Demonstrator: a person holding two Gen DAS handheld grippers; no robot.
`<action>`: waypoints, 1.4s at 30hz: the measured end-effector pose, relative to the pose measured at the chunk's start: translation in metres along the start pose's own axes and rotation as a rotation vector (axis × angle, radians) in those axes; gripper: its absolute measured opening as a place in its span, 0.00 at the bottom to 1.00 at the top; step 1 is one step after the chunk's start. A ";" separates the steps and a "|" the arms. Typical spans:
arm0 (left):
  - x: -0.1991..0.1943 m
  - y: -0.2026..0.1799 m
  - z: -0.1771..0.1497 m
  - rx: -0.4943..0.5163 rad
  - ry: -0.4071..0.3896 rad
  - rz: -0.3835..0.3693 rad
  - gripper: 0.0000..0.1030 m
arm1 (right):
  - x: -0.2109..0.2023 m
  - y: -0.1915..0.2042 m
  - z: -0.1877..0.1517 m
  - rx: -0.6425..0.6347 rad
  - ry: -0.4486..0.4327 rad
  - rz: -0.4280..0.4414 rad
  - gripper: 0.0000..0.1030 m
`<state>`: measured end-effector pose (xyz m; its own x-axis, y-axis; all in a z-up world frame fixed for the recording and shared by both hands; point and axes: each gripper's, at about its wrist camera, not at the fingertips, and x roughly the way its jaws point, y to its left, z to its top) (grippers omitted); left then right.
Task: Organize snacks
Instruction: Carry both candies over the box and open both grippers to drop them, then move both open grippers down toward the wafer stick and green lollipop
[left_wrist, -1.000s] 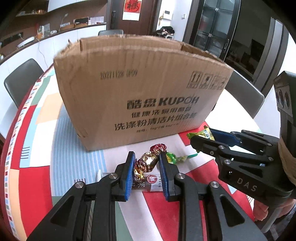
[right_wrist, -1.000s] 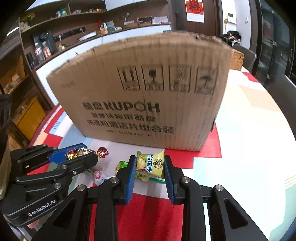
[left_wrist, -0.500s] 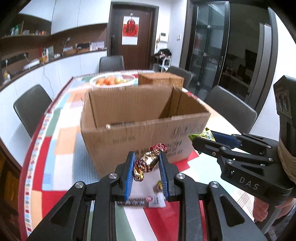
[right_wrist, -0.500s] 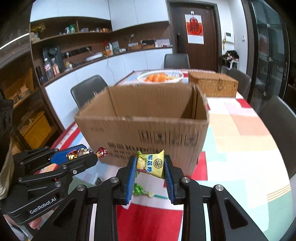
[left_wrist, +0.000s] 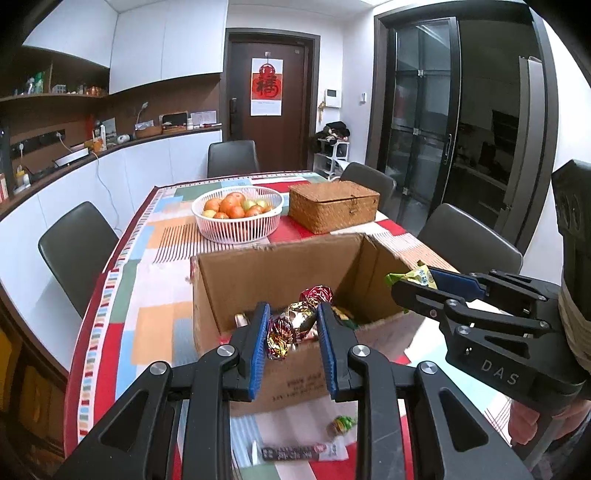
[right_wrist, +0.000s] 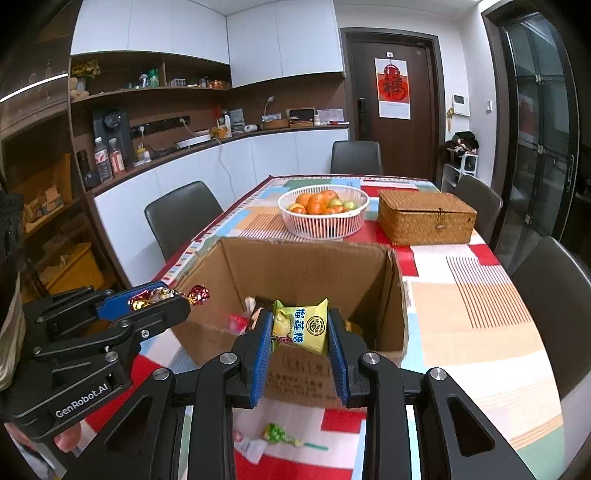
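The left claw (left_wrist: 291, 334) is clamped on a foil-wrapped candy (left_wrist: 291, 325), held above the near edge of the open cardboard box (right_wrist: 317, 266); the right claw (right_wrist: 300, 338) is clamped on a yellow snack packet (right_wrist: 301, 325) over the same box; a green lollipop (right_wrist: 277, 434) lies on the worktop (right_wrist: 480, 332) near the box.

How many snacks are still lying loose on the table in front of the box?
2 visible: a green-wrapped candy and a long dark-and-white packet, both on the tablecloth just before the cardboard box. The gripper arms may hide others.
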<state>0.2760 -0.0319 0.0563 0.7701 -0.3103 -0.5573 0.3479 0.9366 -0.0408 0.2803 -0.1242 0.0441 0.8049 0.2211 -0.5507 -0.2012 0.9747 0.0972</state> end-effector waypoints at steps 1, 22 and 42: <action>0.002 0.000 0.001 -0.002 0.001 -0.001 0.26 | 0.003 0.000 0.003 -0.004 0.000 0.000 0.30; -0.002 0.001 -0.021 -0.009 0.039 0.100 0.54 | 0.010 0.004 -0.002 -0.036 -0.003 -0.012 0.46; 0.042 0.006 -0.139 -0.242 0.390 0.034 0.55 | 0.051 0.011 -0.100 -0.116 0.272 0.057 0.46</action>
<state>0.2359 -0.0161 -0.0824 0.5041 -0.2378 -0.8303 0.1556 0.9706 -0.1835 0.2631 -0.1052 -0.0659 0.6146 0.2428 -0.7506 -0.3167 0.9474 0.0472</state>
